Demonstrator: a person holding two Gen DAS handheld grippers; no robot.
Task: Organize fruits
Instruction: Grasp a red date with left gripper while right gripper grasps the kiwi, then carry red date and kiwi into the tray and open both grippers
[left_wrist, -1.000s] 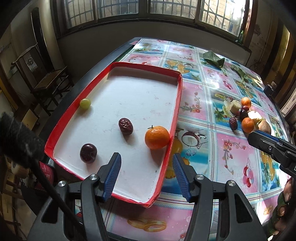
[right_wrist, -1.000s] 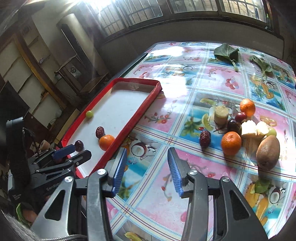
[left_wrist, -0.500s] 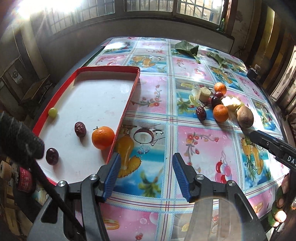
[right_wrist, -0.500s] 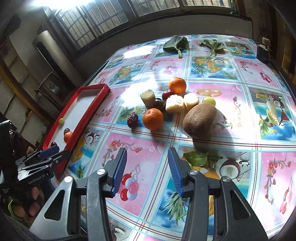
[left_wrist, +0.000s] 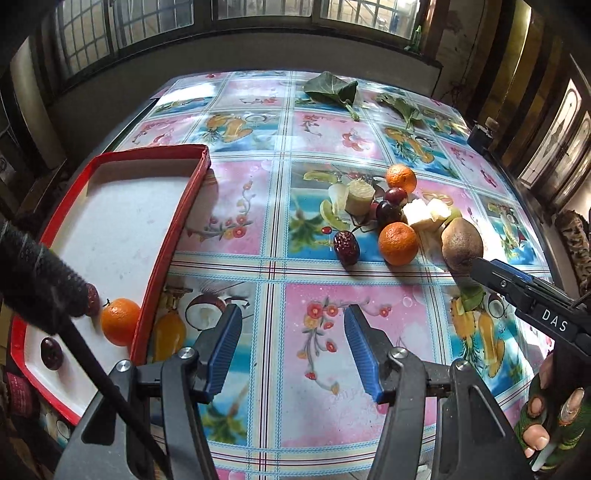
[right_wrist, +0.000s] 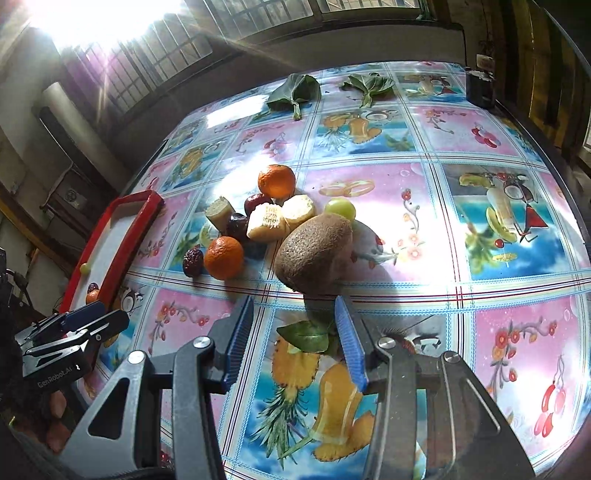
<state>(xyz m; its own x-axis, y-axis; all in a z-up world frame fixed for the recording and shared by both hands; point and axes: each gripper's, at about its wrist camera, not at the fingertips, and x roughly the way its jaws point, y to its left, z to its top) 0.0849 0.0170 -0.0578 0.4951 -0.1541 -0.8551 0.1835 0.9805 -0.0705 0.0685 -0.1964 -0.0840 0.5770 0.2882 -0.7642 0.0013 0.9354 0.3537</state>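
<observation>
Right gripper and kiwi. The right gripper hangs with its jaws parted to a moderate width and nothing between them. The kiwi lies on the surface directly ahead of the gap between the blue pads, close in front of the fingertips but apart from them. Its long axis runs obliquely, from near-left to far-right as seen along the fingers, so the jaws as they stand would meet it across a slanted width; a slight turn of the wrist would probably square them to its short axis. Whether the present opening clears the kiwi cannot be told.

Behind and to the left of the kiwi sits the remaining pile: a near orange with a red date beside it, pale cut pieces, dark plums, a far orange and a green grape touching the kiwi's far end. A small green leaf lies on the surface under the gripper.

Left gripper. It is wide open and empty, held over bare surface, with the pile well ahead and to its right; the red tray lies to its left, already holding an orange and a dark plum. The right gripper is by far the nearer to the kiwi, which is judged to be the next fruit taken.
</observation>
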